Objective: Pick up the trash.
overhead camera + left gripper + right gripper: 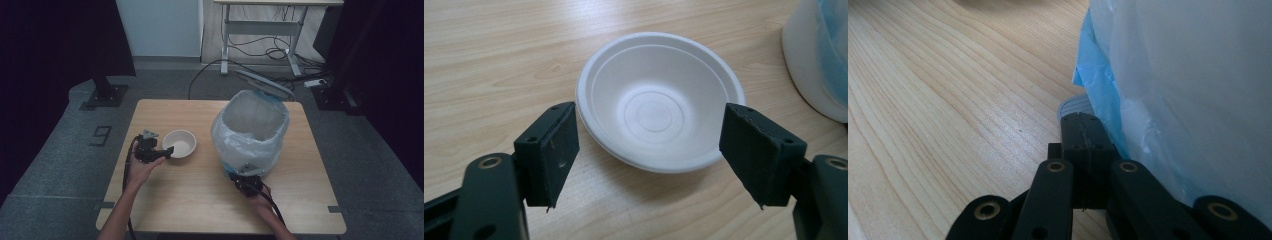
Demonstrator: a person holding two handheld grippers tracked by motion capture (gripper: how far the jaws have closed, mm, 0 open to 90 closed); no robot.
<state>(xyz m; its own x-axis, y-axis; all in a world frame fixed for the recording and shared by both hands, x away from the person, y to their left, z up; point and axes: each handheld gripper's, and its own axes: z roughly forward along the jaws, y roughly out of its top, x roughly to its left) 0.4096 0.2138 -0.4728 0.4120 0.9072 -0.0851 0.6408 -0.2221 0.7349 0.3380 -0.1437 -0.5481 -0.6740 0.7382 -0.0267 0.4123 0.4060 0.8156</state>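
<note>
Wooden counter (200,190) is carrying a white bowl (180,143) left of a bagged bin (250,132); left tongs (167,151) are spreading around the bowl's near rim, right tongs (239,176) are pressing together by the bin's base.

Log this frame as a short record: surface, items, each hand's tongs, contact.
surface: wooden table
items: white bowl, upright and empty; bin lined with a plastic bag
left tongs: open, jaws on either side of the bowl's near rim, not pressing on it
right tongs: shut, low at the base of the bin, beside the bag
contact: bowl rests on the table, apart from the bin
</note>
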